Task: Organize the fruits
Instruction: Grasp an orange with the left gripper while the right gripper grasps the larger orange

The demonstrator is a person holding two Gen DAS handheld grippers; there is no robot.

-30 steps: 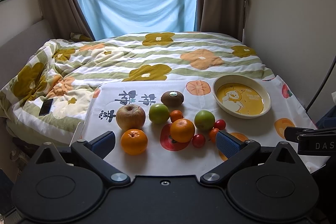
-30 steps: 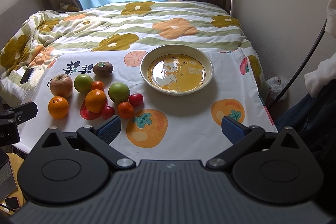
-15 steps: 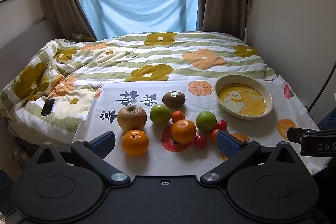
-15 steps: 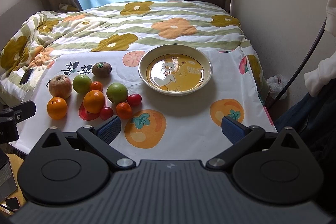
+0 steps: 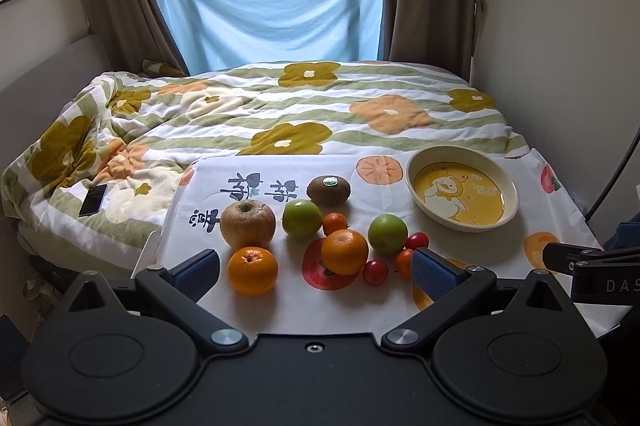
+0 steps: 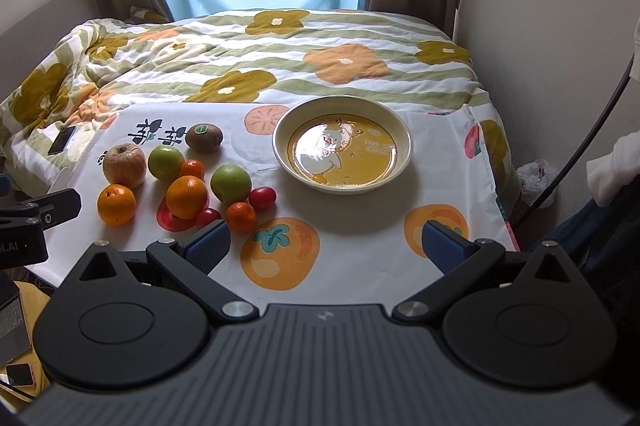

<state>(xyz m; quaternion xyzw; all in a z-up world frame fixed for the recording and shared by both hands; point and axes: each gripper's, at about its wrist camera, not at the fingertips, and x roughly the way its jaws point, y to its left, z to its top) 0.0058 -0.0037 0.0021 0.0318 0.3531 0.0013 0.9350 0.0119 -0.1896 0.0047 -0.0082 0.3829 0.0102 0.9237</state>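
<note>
Bedroom setup: flat printed cloth (image 6: 360,246) laid over a quilted floral duvet (image 6: 280,58), window with blue sheet (image 5: 272,14) behind. Landmark = cream ceramic bowl (image 6: 400,130), shallow, glossy, yellow duck print inside, nothing in it.

All fruit sits in a loose cluster left of the bowl, well apart from it:
- kiwi (image 6: 204,137), fuzzy brown, sticker on top, farthest back
- wrinkled reddish apple (image 6: 124,165), far left
- two smooth green apples (image 6: 166,162) (image 6: 231,183)
- two big dimpled oranges (image 6: 116,204) (image 6: 187,196)
- two small tangerines (image 6: 192,169) (image 6: 241,216)
- two glossy cherry tomatoes (image 6: 262,197) (image 6: 207,216), nearest the bowl side

Left gripper (image 5: 316,268): claw spread wide, holding nothing, hovering over the near edge of the cluster. Right gripper (image 6: 326,246): claw also wide apart, holding nothing, hovering near-side of the bowl.

Judgement: nothing done yet, pre-grasp stage. Next move likely picks one fruit and drops it in the bowl. Round, smooth skins roll; tomatoes are small and soft, so light squeeze. Cluster is tight, some pieces touching, so take an outer piece first to avoid knocking neighbours.
</note>
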